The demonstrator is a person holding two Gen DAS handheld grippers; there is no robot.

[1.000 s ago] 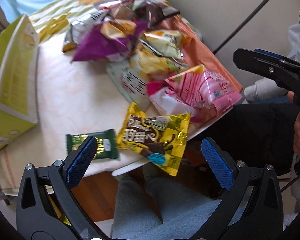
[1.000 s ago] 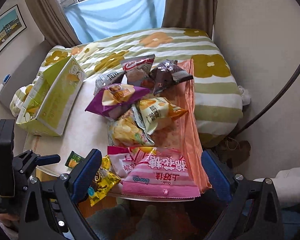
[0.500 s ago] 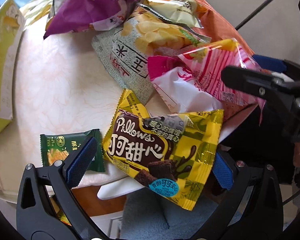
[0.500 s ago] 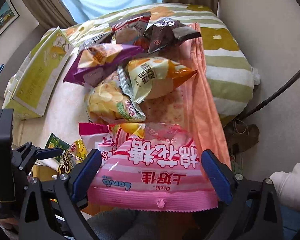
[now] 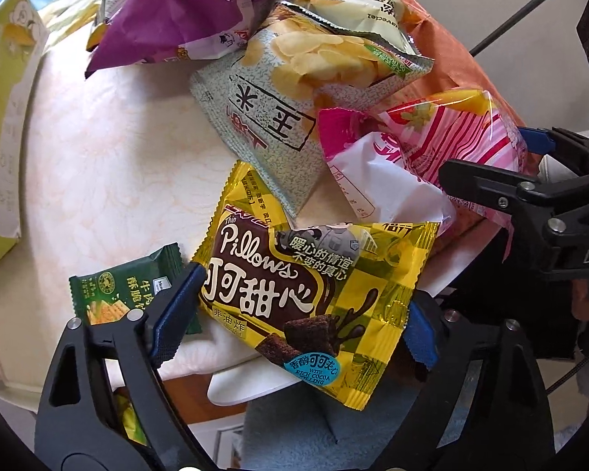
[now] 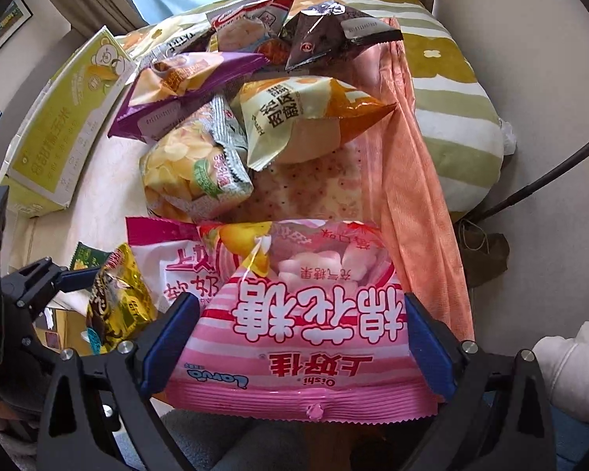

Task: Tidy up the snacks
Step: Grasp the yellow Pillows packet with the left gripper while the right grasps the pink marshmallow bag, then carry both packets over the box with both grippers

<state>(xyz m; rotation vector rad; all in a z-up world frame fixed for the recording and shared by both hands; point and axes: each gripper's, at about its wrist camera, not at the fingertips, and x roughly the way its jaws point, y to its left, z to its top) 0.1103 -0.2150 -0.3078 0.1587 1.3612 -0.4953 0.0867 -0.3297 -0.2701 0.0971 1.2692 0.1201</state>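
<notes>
A pile of snack bags lies on a round cream table [image 5: 98, 149]. In the left wrist view my left gripper [image 5: 294, 314] is open, its blue pads on either side of a yellow "Pillows" cocoa packet [image 5: 306, 274] that overhangs the table's front edge. In the right wrist view my right gripper [image 6: 302, 337] is open around a pink striped marshmallow bag [image 6: 306, 333] at the front edge; the same bag shows in the left wrist view [image 5: 463, 145]. The left gripper with the yellow packet [image 6: 117, 302] shows at the lower left of the right wrist view.
A small green cracker packet [image 5: 125, 290] lies left of the yellow one. Behind are a chip bag [image 6: 192, 172], a purple bag [image 6: 184, 82], an orange-cream bag [image 6: 302, 117], a dark bag [image 6: 330, 27]. A yellow-green box [image 6: 66, 125] stands at the left. An orange cloth [image 6: 412, 196] drapes right.
Both grippers moved forward and lower. The yellow packet now sits between the left pads, and the pink bag sits between the right pads. Both stay open.
</notes>
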